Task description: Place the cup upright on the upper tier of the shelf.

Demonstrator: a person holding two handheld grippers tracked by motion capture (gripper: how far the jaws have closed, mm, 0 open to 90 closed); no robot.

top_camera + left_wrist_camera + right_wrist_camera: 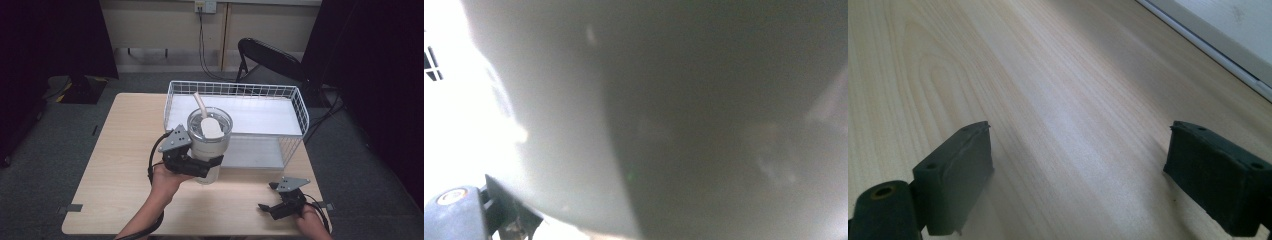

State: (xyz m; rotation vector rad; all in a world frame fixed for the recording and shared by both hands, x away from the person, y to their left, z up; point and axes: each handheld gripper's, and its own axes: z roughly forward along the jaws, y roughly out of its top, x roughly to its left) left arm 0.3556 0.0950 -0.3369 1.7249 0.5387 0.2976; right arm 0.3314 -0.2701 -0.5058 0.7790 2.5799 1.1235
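The left hand-held gripper (207, 167) clamped the side of a clear lidded tumbler (210, 145) with a straw, upright at the front of the white wire basket (300, 107), while the right hand-held gripper (266, 196) rested wide open, well apart, near the tabletop's (125, 150) front edge.
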